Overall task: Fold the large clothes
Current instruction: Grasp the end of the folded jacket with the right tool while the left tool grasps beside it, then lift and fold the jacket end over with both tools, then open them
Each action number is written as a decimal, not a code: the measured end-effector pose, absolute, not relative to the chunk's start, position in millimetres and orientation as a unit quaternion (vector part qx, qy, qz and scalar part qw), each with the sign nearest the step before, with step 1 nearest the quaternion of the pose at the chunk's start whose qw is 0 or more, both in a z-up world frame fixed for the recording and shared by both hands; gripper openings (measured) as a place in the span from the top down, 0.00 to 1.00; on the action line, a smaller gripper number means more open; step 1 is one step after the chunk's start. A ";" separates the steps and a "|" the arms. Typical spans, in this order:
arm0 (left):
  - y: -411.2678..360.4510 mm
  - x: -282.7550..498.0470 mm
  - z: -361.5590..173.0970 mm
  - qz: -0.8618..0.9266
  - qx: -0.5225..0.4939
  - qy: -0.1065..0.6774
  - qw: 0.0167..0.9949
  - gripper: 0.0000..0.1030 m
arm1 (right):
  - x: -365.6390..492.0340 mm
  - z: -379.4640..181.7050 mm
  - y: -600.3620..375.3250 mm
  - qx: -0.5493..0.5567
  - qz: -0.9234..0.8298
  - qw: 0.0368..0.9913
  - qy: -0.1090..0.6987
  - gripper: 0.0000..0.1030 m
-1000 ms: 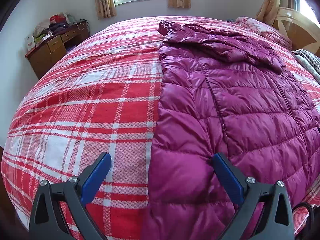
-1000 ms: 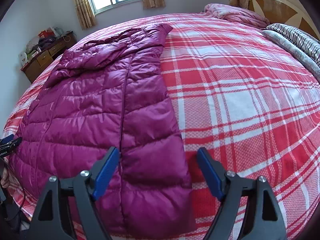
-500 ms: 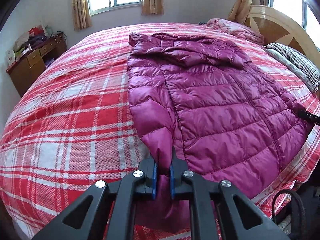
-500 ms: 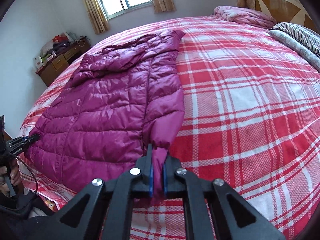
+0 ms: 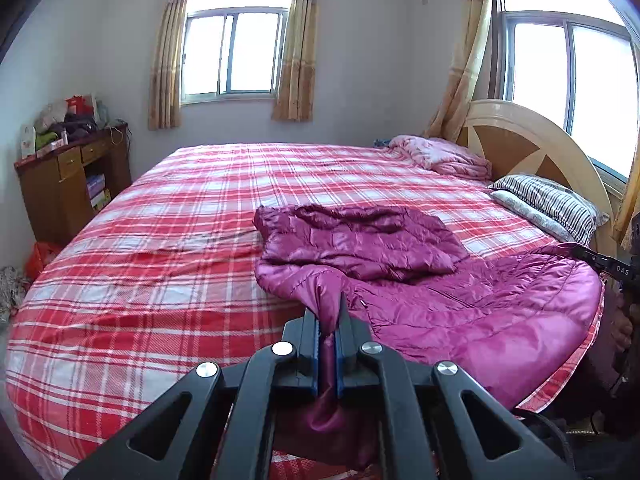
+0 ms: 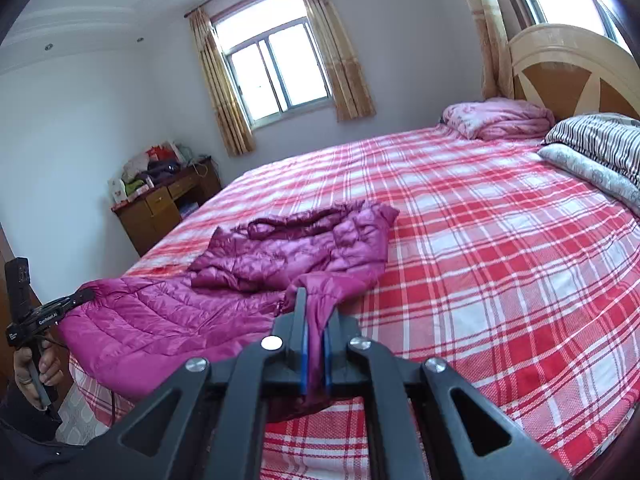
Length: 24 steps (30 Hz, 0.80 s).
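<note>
Jacket (image 5: 432, 300) hem bunched, hidden btwn clamped left tongs (image 5: 328, 344), right tongs (image 6: 315, 356).

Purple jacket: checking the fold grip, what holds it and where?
Both claws, left claw and right claw, pinch the purple jacket at its near bottom-hem corners.
</note>
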<state>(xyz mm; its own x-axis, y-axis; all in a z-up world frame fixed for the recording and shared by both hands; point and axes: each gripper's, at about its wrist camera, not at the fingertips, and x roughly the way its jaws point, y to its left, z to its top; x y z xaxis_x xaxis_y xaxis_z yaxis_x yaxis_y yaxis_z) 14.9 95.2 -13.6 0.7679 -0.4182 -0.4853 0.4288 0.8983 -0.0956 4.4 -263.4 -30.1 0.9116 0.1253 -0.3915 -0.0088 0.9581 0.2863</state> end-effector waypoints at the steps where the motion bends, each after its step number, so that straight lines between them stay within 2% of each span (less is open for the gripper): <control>1: 94.0 19.7 -9.6 -0.220 0.013 0.252 0.942 0.95 | 6.6 -25.8 -264.5 0.143 0.030 0.969 0.200 0.93; 16: 49.2 213.2 -31.6 -0.127 0.076 0.258 0.955 0.95 | 162.7 -18.6 -276.3 0.116 -0.045 0.973 0.196 0.93; 21: 40.7 272.9 -48.7 -0.125 0.059 0.301 0.943 0.88 | 216.6 -43.9 -293.7 0.134 -0.059 0.960 0.237 0.93; 22: 40.4 283.7 -51.7 -0.120 0.055 0.309 0.942 0.82 | 225.3 -50.3 -296.9 0.137 -0.063 0.958 0.246 0.93; 23: 41.4 292.0 -53.4 -0.107 0.052 0.311 0.943 0.67 | 234.5 -56.6 -299.6 0.138 -0.066 0.955 0.255 0.93; 24: 43.4 297.0 -53.8 -0.089 0.050 0.305 0.947 0.58 | 242.2 -61.7 -301.8 0.135 -0.071 0.953 0.263 0.93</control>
<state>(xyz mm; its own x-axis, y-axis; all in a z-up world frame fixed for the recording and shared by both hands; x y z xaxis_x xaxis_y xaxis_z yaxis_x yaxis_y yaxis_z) 297.0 43.4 -53.8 0.7979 -0.1374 -0.5870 0.1987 0.9792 0.0410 242.2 -301.8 -61.7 0.8517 -0.0638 -0.5201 0.2062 0.9533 0.2207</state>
